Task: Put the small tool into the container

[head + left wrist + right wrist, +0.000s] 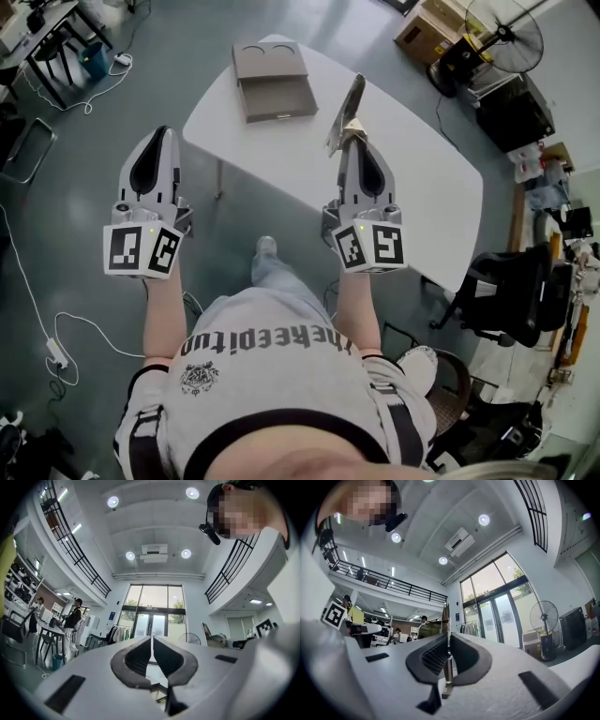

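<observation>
Ahead of our right gripper (pixel 354 141), in the head view, the small tool (pixel 347 111) stands up out of the closed jaw tips as a thin flat blade, leaning a little to the right over the white table (pixel 422 197). The brown container (pixel 272 80) lies on that table, beyond the right gripper and off to its left, well apart from the tool and from both our grippers. Our left gripper (pixel 161 131) is held level with the right one on its left, off the table's edge and over the grey floor, with nothing showing at its tips. Beyond the right gripper and to its right, a standing fan (pixel 506 33) sits past the table's far end. Seen along the left gripper (pixel 152 640) in its own view, the two dark pads meet with only a hairline slit between them and nothing caught there; far ahead of it are glass doors (pixel 152 620), and to its left a person (pixel 72 618) stands by a desk. Along the right gripper (pixel 449 637), in its view, the pads are pressed together on the small tool (pixel 445 617): its narrow blade rises above the tips and its lower end hangs below them between the jaws. To that gripper's right stands the fan (pixel 543 620).
</observation>
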